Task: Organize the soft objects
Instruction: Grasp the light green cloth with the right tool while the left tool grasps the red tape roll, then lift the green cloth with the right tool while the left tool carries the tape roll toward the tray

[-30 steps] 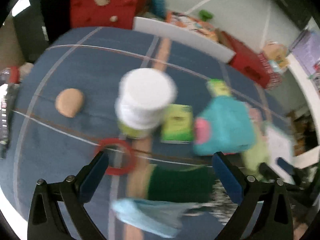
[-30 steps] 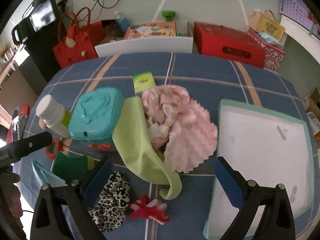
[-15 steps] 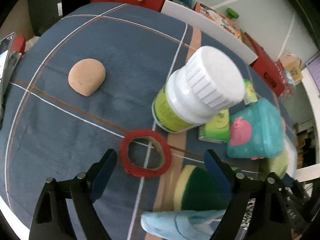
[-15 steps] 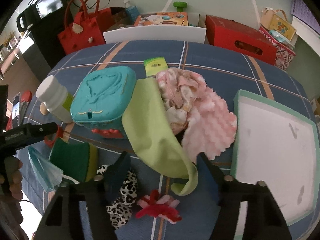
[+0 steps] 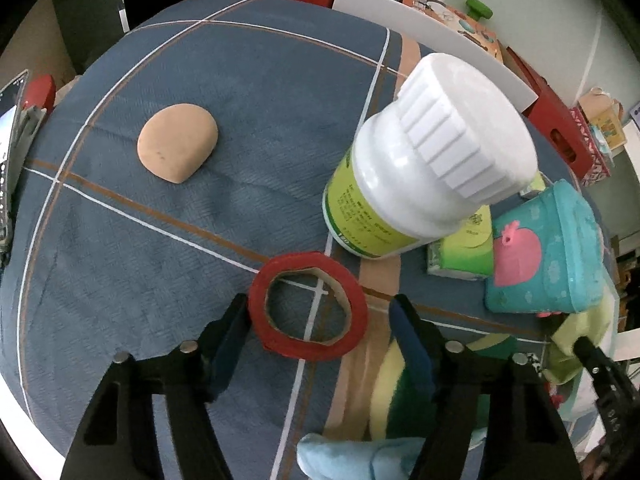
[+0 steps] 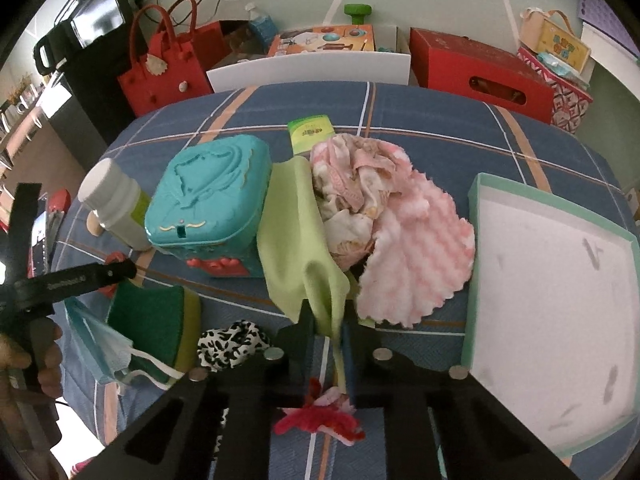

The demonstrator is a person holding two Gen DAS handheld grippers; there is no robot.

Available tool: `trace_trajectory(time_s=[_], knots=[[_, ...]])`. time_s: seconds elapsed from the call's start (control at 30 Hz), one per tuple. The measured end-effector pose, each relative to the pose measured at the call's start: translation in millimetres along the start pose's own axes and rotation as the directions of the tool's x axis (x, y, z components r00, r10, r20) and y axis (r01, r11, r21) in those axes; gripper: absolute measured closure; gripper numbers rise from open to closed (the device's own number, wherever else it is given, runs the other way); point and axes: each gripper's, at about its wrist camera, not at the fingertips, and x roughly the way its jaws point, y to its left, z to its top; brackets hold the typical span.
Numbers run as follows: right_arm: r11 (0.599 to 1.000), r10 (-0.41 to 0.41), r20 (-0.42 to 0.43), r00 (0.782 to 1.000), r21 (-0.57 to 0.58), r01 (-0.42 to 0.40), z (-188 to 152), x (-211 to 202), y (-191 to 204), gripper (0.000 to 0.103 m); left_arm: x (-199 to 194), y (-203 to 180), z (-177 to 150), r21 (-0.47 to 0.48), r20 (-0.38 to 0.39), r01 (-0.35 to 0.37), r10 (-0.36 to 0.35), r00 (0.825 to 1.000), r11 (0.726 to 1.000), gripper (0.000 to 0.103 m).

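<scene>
Surface: blue plaid tablecloth filled both frames
Right gripper: lower centre; jaws had just closed, pinching the green cloth beside the pink cloth
Left gripper: jaws had been narrowing, part open around the red tape ring; pads not clearly touching it

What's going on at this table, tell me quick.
A person is sorting soft things with a handheld gripper in each hand. The right gripper has just closed its fingers on the lime green cloth, which lies draped between the teal box and the pink cloths. The left gripper has been narrowing around the red tape roll; whether its fingers touch the roll yet is unclear. The white tray beside the pile has nothing in it.
</scene>
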Motion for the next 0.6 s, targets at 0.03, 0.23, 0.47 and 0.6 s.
trace_trajectory(time_s=[0.03, 0.23, 0.47, 0.6], knots=[[1.0, 0.003, 0.006, 1.0, 0.002, -0.003, 0, -2, 0, 0.094, 1, 1, 0, 0.0, 0.004, -0.007, 0.007, 1.0, 1.0, 0.04], [1.0, 0.013, 0.021, 1.0, 0.011, -0.014, 0, -7, -2, 0.095, 3, 10, 0, -0.025, 0.019, 0.012, -0.011, 1.0, 1.0, 0.046], [1.0, 0.019, 0.059, 0.998, 0.012, -0.019, 2, -18, -2, 0.095, -7, 27, 4, -0.073, 0.055, 0.042, -0.038, 0.998, 0.996, 0.046], [1.0, 0.02, 0.098, 0.995, 0.006, -0.021, 3, -31, 0, 0.096, -25, 27, 3, -0.062, 0.087, 0.075, -0.069, 0.994, 0.995, 0.046]])
